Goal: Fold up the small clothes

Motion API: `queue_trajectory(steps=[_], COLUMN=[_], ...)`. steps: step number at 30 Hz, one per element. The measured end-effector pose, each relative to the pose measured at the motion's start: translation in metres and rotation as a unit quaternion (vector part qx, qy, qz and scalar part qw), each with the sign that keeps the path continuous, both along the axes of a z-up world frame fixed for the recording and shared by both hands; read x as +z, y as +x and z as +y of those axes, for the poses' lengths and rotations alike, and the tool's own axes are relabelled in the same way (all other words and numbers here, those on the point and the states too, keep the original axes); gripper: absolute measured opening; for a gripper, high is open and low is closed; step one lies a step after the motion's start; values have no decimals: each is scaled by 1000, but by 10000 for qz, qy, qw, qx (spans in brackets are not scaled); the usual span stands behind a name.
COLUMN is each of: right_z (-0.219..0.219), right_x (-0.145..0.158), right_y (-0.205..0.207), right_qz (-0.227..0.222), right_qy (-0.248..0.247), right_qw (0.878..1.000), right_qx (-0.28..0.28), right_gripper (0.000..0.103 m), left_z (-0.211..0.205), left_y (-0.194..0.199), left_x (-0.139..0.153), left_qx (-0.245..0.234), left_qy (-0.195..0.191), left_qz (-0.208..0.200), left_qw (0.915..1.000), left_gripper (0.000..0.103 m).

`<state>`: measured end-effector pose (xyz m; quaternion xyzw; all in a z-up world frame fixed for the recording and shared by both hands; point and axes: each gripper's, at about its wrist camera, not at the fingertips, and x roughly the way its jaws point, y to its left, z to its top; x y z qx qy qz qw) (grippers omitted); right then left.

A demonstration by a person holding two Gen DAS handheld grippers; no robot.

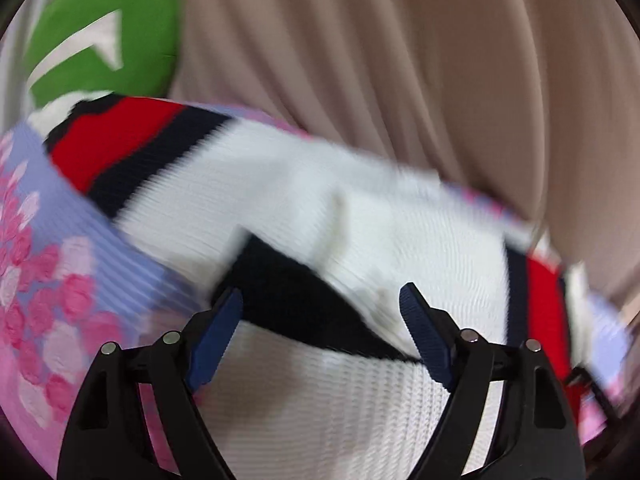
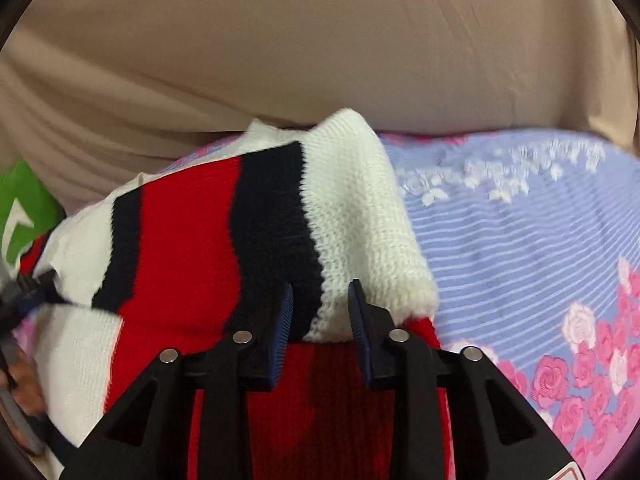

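Note:
A knitted sweater (image 2: 180, 232), white with red and navy stripes, lies on a lilac bedsheet (image 2: 520, 240) printed with pink roses. My right gripper (image 2: 320, 286) hovers at a folded-over sleeve end (image 2: 360, 208). The fold's navy and white edge sits between the jaws, which stand apart without visibly pinching it. In the left wrist view my left gripper (image 1: 320, 294) is wide open just above the white body of the sweater (image 1: 320, 200), near a navy band (image 1: 288, 300). Nothing is gripped between its blue pads (image 1: 216, 332).
Beige cloth (image 1: 400, 60) rises in folds behind the bed, also filling the top of the right wrist view (image 2: 320, 40). A green cushion with a white arrow (image 1: 100, 40) lies at the far left beyond the sweater. A person's hand (image 2: 24, 396) shows at the left edge.

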<state>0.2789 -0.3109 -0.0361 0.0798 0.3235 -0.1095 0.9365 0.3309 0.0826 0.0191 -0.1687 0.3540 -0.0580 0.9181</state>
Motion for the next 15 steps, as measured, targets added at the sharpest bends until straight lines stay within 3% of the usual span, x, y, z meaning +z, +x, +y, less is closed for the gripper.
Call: queue_trajectory(steps=[1, 2, 5, 7, 11, 13, 14, 15], right_z=[7, 14, 18, 13, 7, 6, 6, 5], right_x=[0, -1, -3, -3, -5, -6, -6, -7], right_y=[-2, -2, -1, -2, -5, -5, -6, -5], right_qz=[-59, -85, -32, -9, -64, -63, -53, -42], right_qy=[-162, -322, -477, -360, -124, -85, -80, -77], right_qw=[9998, 9993, 9985, 9992, 9997, 9997, 9997, 9997], right_qx=[70, 166, 259, 201, 176, 217, 239, 247], right_gripper=[52, 59, 61, 61, 63, 66, 67, 67], left_z=[26, 46, 117, 166, 253, 280, 289, 293], left_y=[0, -1, 10, 26, 60, 62, 61, 60], left_x=[8, 15, 34, 32, -2, -19, -23, -21], left_qx=[295, 587, 1406, 1822, 2321, 2442, 2466, 2501], left_qy=[-132, -135, -104, -127, -977, -1520, -1764, -1850], left_qz=[-27, -60, -262, -101, 503, 544, 383, 261], left_qw=[9995, 9982, 9897, 9831, 9665, 9562, 9522, 9500], left_gripper=[82, 83, 92, 95, 93, 88, 88, 81])
